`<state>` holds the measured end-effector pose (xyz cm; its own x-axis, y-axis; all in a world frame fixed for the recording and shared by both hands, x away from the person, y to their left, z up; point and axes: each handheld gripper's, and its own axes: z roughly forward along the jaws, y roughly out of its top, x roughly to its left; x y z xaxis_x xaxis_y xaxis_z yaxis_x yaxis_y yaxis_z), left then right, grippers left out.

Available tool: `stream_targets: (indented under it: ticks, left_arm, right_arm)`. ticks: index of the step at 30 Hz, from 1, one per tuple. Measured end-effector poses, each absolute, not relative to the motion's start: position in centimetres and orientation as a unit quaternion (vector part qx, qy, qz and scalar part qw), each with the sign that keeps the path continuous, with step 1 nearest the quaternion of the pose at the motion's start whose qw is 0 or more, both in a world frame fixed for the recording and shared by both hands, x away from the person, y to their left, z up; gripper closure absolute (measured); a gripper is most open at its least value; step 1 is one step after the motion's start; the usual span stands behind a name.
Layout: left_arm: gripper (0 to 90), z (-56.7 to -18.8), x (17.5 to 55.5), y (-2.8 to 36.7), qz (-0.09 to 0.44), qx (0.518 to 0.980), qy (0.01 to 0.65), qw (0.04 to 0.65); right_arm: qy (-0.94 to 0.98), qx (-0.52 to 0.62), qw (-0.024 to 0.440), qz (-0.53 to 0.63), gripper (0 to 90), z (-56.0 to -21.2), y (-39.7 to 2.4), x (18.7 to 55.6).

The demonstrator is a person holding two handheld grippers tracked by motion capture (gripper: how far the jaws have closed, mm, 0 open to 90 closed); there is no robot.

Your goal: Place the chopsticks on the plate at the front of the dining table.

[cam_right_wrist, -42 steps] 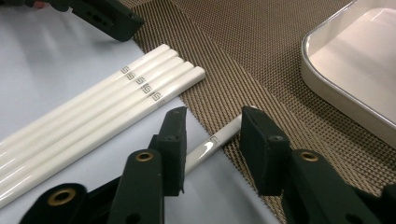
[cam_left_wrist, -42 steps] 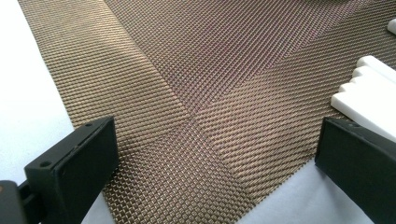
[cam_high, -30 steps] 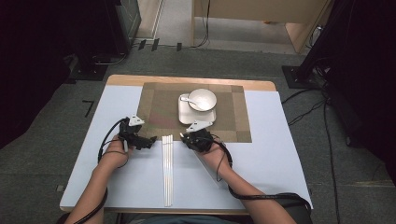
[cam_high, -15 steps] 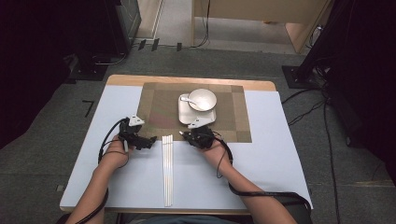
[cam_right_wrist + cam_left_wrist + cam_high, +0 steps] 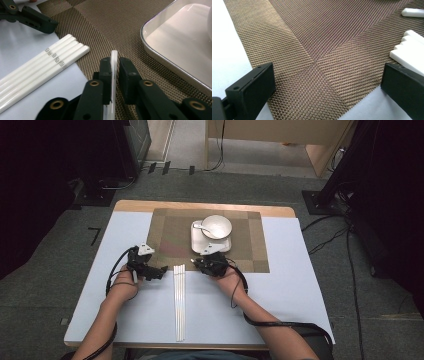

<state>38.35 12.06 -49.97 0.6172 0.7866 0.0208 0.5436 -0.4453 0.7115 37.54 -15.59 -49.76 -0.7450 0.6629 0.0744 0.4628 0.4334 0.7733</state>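
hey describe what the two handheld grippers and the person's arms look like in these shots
Both the left gripper and the right gripper are black, with flat rectangular jaws, brass-coloured pivot rivets and a grey three-cornered plate on top. A black cable trails from each along the forearm. The forearms are bare, with no sleeves in view.

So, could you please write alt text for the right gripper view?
The right gripper holds a thin white piece between its black jaws, above a brown woven placemat. Four white chopsticks lie at left; a white tray's rim is at right.
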Motion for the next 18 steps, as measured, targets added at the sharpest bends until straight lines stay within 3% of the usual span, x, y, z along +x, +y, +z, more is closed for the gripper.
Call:
stream_targets:
  ticks: [9, 18]
  left_arm:
    - [0.0, -49.9, 38.4, 12.1, 0.175, 0.832, 0.4, 0.341]
    - [0.0, -49.9, 38.4, 12.1, 0.173, 0.832, 0.401, 0.342]
  right_arm:
    - [0.83, 0.342, 0.12, 0.424, 68.5, -49.4, -16.2, 37.4]
    - [0.829, 0.344, 0.114, 0.425, 64.6, -49.5, -16.7, 36.6]
